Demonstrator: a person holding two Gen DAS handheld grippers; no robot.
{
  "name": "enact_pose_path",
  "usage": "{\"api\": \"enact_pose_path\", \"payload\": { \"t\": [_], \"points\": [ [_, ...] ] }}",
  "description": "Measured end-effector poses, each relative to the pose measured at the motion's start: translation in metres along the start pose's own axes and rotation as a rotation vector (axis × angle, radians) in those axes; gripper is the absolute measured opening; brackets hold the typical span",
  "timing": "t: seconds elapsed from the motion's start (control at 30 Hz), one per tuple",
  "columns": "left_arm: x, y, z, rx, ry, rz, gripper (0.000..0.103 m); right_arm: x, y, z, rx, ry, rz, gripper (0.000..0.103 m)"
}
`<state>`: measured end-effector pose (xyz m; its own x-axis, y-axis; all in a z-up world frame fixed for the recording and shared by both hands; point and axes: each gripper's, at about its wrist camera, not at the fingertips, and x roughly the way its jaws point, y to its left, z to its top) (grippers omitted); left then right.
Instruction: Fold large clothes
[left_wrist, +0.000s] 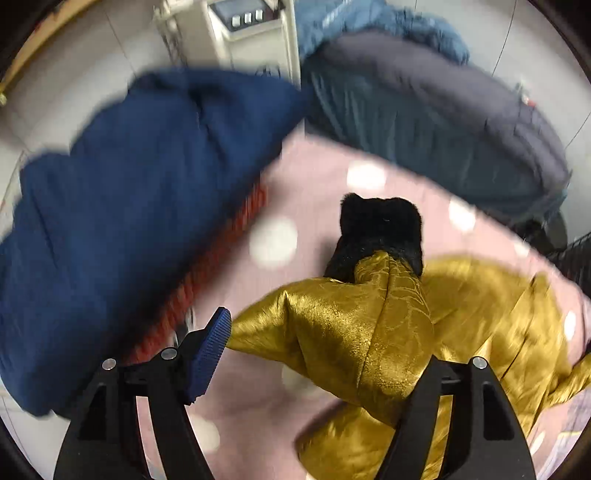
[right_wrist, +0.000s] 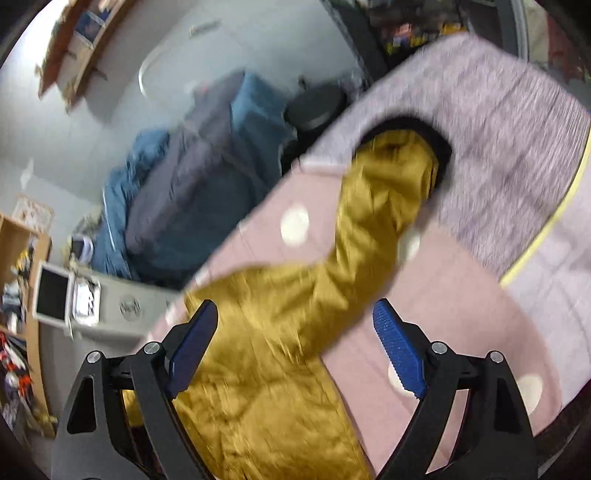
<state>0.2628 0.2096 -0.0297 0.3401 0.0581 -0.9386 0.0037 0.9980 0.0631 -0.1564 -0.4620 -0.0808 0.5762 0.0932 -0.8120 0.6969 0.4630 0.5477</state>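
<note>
Here both views are blurred, so fine detail of the cloth is hard to read. The gold garment (left_wrist: 369, 332) lies crumpled on a pink bed cover with white dots (left_wrist: 317, 192); its black cuff (left_wrist: 380, 229) points to the far side. The left tool (left_wrist: 332, 354) stands spread above it, but its right pad is hidden behind a gold fold, so I cannot tell if it touches. A blue garment (left_wrist: 129, 221) at the left is cut off by the frame. The right tool (right_wrist: 295, 343) also points down, spread, with gold fabric between the pads and no pinch visible. The far end of the gold sleeve goes under a grey knitted cloth (right_wrist: 498, 147).
</note>
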Motion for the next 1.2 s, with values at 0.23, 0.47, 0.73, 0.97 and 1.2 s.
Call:
{"api": "enact_pose_path", "payload": {
  "t": [0.23, 0.47, 0.73, 0.97, 1.2],
  "points": [
    [0.014, 0.010, -0.080, 0.011, 0.060, -0.160, 0.074, 0.069, 0.022, -0.081, -0.191, 0.218, -0.078, 0.085],
    [0.005, 0.015, -0.111, 0.146, 0.018, -0.238, 0.088, 0.114, 0.042, -0.135, -0.461, 0.336, -0.122, 0.085],
    [-0.024, 0.047, -0.141, 0.116, -0.063, -0.331, 0.095, 0.134, 0.010, -0.183, -0.472, 0.399, -0.167, 0.085],
    [-0.018, 0.053, -0.162, 0.132, -0.021, -0.358, 0.096, 0.138, -0.013, -0.200, -0.434, 0.436, -0.175, 0.085],
    [0.041, -0.005, -0.194, 0.289, 0.075, -0.217, 0.096, 0.145, -0.015, -0.215, -0.470, 0.444, -0.189, 0.085]
  ]
}}
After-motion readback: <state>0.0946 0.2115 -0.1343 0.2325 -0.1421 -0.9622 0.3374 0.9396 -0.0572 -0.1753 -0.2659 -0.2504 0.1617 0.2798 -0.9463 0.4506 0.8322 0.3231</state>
